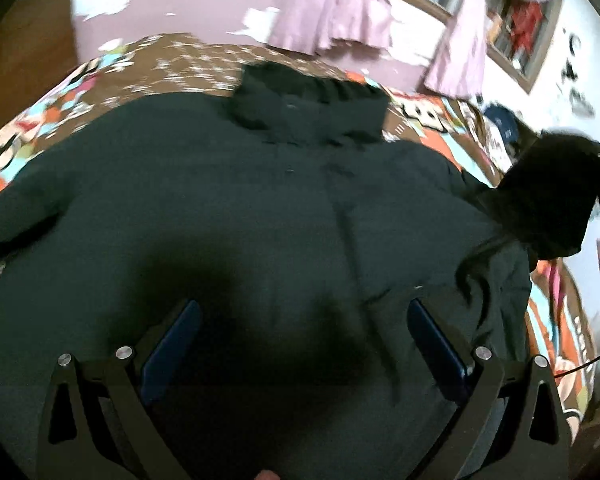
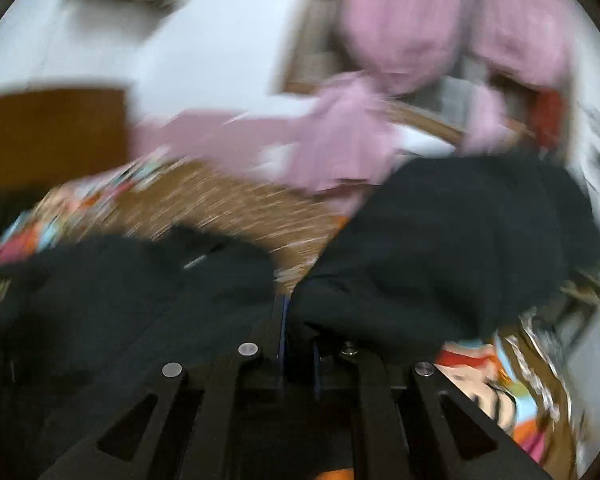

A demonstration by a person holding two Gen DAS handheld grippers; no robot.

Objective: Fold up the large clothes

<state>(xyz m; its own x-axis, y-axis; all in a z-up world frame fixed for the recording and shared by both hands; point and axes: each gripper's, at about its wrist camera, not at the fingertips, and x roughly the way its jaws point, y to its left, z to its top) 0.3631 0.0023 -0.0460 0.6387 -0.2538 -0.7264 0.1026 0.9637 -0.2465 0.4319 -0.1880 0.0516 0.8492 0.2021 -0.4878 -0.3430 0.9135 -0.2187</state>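
Note:
A large dark jacket (image 1: 260, 208) lies spread on a patterned bedspread (image 1: 172, 60), collar (image 1: 312, 104) at the far side. My left gripper (image 1: 304, 344) hovers over the jacket's lower part, its blue-padded fingers (image 1: 172, 344) wide open with nothing between them. At the right edge of the left wrist view, one sleeve (image 1: 548, 196) is lifted off the bed. In the blurred right wrist view my right gripper (image 2: 296, 320) is shut on that dark sleeve (image 2: 452, 240), whose cloth bunches up over the right finger. The rest of the jacket (image 2: 120, 280) lies to its left.
Pink curtains (image 1: 336, 8) hang behind the bed, beside a wood-framed window (image 1: 512, 32). A brown wooden panel (image 1: 28, 40) stands at the far left. The colourful bedspread (image 2: 220, 204) shows around the jacket. A white wall (image 2: 204, 40) rises behind.

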